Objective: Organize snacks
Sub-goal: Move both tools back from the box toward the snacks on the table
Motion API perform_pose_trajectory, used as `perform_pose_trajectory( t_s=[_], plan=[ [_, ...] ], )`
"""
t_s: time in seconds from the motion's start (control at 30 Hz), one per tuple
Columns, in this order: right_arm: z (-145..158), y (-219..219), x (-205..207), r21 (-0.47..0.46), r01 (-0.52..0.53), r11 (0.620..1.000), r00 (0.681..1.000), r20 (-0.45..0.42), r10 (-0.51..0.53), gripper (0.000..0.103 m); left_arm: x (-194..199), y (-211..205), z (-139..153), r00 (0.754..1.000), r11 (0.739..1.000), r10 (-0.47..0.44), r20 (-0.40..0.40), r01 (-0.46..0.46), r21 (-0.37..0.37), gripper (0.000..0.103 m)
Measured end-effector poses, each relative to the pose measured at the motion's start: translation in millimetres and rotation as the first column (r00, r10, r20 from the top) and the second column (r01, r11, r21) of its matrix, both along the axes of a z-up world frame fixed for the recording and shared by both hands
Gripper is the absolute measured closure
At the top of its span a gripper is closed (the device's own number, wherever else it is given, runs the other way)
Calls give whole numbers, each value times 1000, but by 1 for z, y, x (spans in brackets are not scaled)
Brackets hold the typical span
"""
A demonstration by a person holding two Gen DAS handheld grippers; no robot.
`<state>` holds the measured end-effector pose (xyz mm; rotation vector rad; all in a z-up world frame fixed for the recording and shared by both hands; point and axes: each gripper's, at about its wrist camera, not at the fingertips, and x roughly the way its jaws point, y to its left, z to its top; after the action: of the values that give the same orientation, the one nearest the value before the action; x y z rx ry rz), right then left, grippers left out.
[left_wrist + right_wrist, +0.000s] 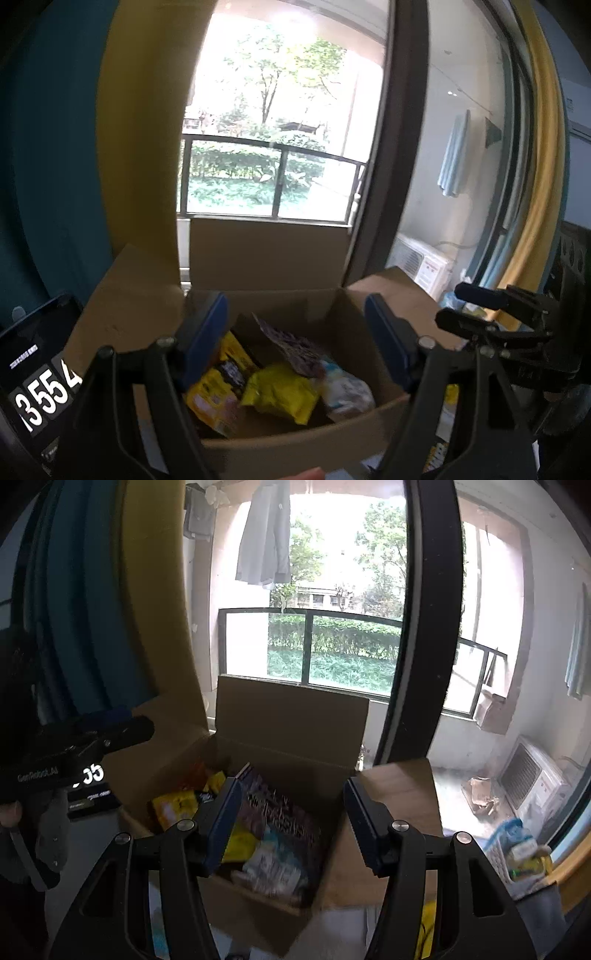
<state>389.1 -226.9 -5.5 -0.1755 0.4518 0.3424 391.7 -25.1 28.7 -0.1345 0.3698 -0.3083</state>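
An open cardboard box (280, 446) stands in front of both grippers with its flaps up. Inside lie a yellow packet (280, 391), a yellow-and-black packet (218, 384), a dark patterned packet (291, 347) leaning up, and a white packet (343, 387). My left gripper (295, 332) hovers over the box's near side, open, nothing between its blue pads (207, 332). The right gripper (293, 823) is also open and empty above the box (291, 716), over the dark packet (280, 812) and a white-blue packet (273, 864). Each view shows the other gripper beside it (465, 304) (136, 725).
A phone showing a timer (37, 376) stands left of the box. A small basket with packets (517, 845) sits at the right by the glass door. Behind the box are a dark door frame (417, 664), a balcony railing and an outdoor air-conditioner unit (532, 779).
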Motion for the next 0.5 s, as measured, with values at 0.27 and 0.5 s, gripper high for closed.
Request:
perform_pose_trajectory(
  t_s=[0.27,0.5],
  plan=[
    [-10,-12,-42,-6,-20,1000,1000,-18,19,42,-42,-23,1,999,997,-53,6,53,49,25],
    [-34,-22,-61,16,-32,999,996,-79,33,42,-76,-29,-13,998,993,-50,-26,53,105,25]
  ],
)
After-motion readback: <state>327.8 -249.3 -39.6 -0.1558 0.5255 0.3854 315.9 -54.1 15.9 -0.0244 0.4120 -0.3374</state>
